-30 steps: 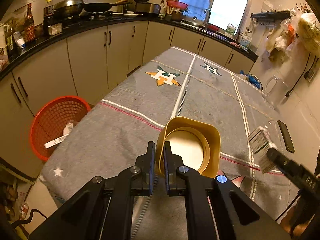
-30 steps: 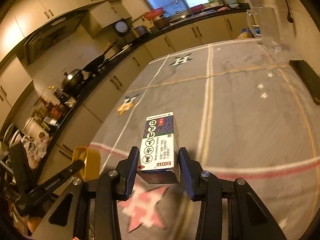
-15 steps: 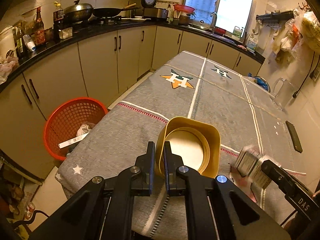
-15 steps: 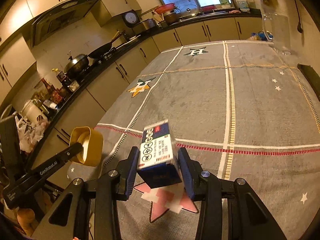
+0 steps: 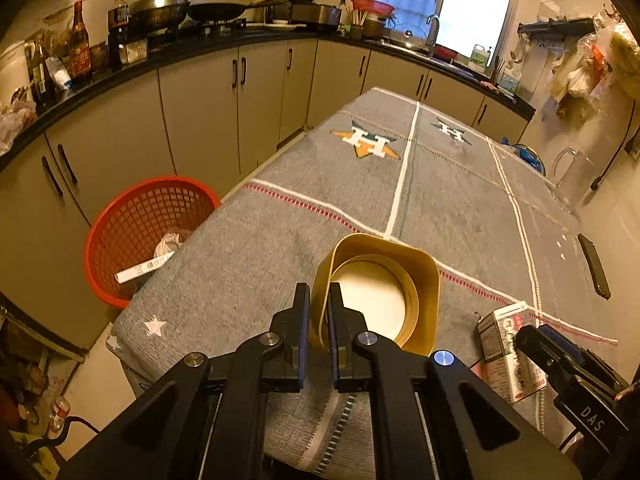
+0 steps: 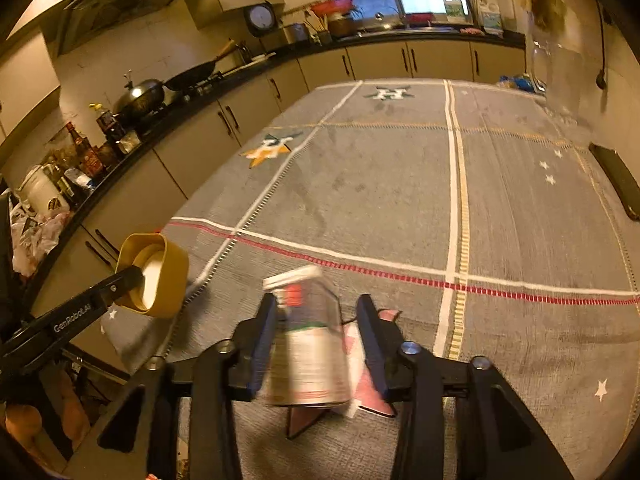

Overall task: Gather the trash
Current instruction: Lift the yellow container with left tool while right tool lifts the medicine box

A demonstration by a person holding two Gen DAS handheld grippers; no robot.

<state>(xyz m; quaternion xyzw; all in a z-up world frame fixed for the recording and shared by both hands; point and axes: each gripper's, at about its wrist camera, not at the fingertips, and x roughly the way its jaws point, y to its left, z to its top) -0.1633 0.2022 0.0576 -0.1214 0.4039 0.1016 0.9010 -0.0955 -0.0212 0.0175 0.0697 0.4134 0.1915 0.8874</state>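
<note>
My left gripper (image 5: pixel 318 300) is shut on the near wall of a yellow square cup (image 5: pixel 424 280), which it holds above the grey tablecloth (image 5: pixel 440 200) near the table's front left corner. The cup (image 6: pixel 168 276) also shows at the left of the right wrist view. My right gripper (image 6: pixel 316 304) has its jaws opening, and a white printed carton (image 6: pixel 308 344) stands blurred between them. Its left pad is at the carton; a gap shows at the right pad. The left wrist view shows the carton (image 5: pixel 504 344) low over the cloth at the right.
A red mesh basket (image 5: pixel 132 220) with a few pieces of trash stands on the floor left of the table. A dark phone (image 6: pixel 616 184) lies near the right edge and a clear pitcher (image 6: pixel 560 76) stands at the far right. Cabinets and a loaded counter line the left and back.
The right gripper's jaws have spread and the carton, gripped tilted before, now sits loose and blurred between them, lower over the cloth. The left gripper keeps its hold on the yellow cup.
</note>
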